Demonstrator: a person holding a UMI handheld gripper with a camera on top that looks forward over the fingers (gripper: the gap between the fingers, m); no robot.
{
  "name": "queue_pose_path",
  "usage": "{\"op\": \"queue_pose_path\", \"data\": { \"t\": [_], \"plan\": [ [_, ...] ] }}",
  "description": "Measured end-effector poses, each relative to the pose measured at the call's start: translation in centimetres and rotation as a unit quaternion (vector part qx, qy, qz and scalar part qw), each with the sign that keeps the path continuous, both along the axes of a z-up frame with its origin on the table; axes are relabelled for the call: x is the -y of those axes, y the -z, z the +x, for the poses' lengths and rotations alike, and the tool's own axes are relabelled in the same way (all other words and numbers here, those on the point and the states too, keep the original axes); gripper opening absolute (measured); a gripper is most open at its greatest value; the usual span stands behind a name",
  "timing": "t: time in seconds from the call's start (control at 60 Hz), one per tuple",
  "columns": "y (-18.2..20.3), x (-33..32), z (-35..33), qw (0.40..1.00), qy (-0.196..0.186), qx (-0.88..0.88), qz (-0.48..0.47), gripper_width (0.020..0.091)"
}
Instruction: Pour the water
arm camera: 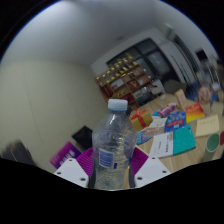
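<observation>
One water bottle (113, 146), one cluttered table (190, 152), one shelf unit (125, 74).

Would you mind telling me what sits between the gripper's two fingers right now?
In the gripper view, a clear plastic water bottle with a pale cap stands upright between the fingers, whose purple pads press its sides.

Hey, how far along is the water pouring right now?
Done: the gripper has the water bottle between its fingers, apparently lifted and upright. In hand: carrying it. Left: its cap looks on, nothing is tilted, and I can't pick out a cup on the cluttered table.
</observation>
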State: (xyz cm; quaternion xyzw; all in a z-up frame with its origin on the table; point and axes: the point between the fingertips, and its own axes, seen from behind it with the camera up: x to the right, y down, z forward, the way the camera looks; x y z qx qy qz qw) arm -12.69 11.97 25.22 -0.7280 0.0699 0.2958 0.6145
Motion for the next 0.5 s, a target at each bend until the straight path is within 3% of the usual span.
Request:
{"op": "queue_pose_path", "data": {
  "t": [0.083, 0.1, 0.15, 0.167, 0.233, 0.267, 0.283, 0.333, 0.367, 0.383, 0.5],
  "plan": [
    [-2.9, 0.1, 4.5, 0.990, 0.019, -0.134, -0.035, 0.0464],
    [-1.3, -1.0, 6.1, 0.986, 0.016, -0.164, -0.036, 0.0461],
    [-2.2, -0.1, 8.9, 0.963, 0.022, -0.260, -0.071, 0.0460],
    [-0.2, -1.1, 10.2, 0.952, 0.020, -0.295, -0.076, 0.0459],
    [0.3, 0.4, 12.8, 0.892, 0.036, -0.432, -0.129, 0.0459],
    [3.4, -1.1, 14.9, 0.858, 0.025, -0.493, -0.142, 0.0458],
    [2.4, 0.8, 15.1, 0.840, 0.025, -0.520, -0.153, 0.0456],
    [5.0, -0.8, 16.9, 0.795, 0.016, -0.585, -0.161, 0.0462],
    [2.8, 1.5, 16.5, 0.766, 0.019, -0.620, -0.170, 0.0460],
    [4.2, -0.2, 16.8, 0.755, 0.013, -0.633, -0.167, 0.0462],
    [3.3, 1.4, 18.5, 0.677, -0.002, -0.719, -0.159, 0.0460]
  ]
}}
